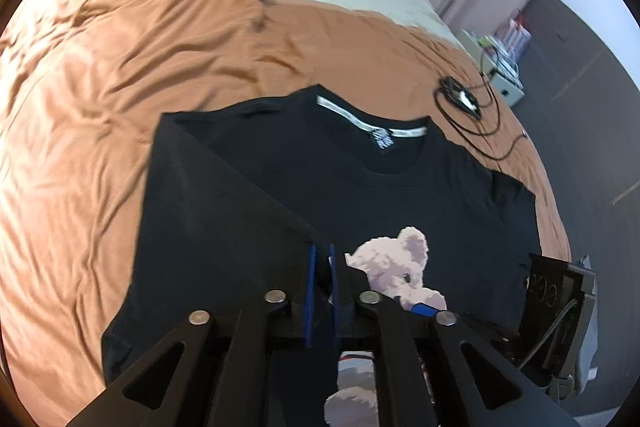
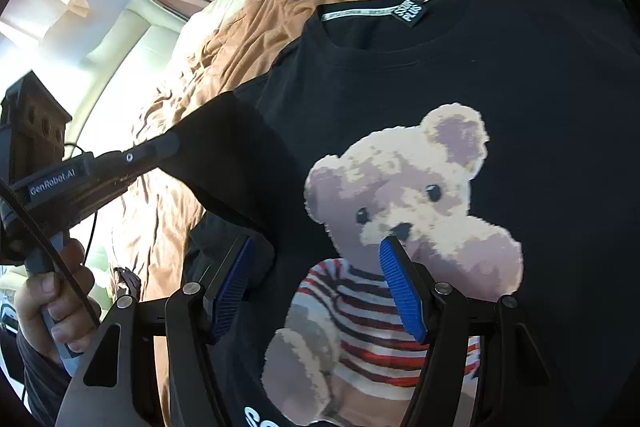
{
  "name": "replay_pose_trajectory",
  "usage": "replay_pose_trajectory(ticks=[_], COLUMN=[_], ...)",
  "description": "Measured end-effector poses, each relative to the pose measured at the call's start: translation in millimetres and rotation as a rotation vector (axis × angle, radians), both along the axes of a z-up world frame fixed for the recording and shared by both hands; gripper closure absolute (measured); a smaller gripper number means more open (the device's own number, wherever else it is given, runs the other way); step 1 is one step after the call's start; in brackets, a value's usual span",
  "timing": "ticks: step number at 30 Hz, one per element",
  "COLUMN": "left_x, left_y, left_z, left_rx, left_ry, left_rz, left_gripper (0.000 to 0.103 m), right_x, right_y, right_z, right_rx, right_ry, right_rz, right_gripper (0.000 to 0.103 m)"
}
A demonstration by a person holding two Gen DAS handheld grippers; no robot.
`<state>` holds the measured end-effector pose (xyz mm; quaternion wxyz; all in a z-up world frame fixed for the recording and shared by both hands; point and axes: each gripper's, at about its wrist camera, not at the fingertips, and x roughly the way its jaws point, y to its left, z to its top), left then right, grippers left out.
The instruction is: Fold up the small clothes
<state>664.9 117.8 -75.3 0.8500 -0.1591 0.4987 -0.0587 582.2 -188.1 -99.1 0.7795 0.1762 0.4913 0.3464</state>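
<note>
Both wrist views look steeply down, close over the black shirt (image 1: 400, 179); both show its collar.

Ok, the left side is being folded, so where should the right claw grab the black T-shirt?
The outer hem of the right sleeve, approached low from the shirt's right edge. The black T-shirt lies flat there on the orange sheet, so that free edge is probably where the open right claw can slip a finger under.

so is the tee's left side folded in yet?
Partly: black t-shirt lies spread, with its sleeve side lifted inward in the left gripper.
</note>
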Motion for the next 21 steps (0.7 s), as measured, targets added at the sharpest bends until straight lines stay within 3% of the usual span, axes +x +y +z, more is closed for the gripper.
replay_pose_trajectory(ticks=[2, 3, 21], left_x=[0, -2, -57], left_y=[-2, -1, 109], left_z=[2, 4, -31], left_rx=[0.002, 0.013, 0.079], left_ry=[-0.009, -0.028, 0.078], left_rz=[-0.009, -0.006, 0.154], left_gripper=[0.054, 0.050, 0.050], right_x=[3, 4, 28], right_y=[-2, -2, 47], right_z=[-1, -2, -9], right_rx=[0.001, -0.002, -0.038], right_ry=[0.003, 0.005, 0.001], right_rz=[0.000, -0.001, 0.008], right_gripper=[0.040, 0.040, 0.040])
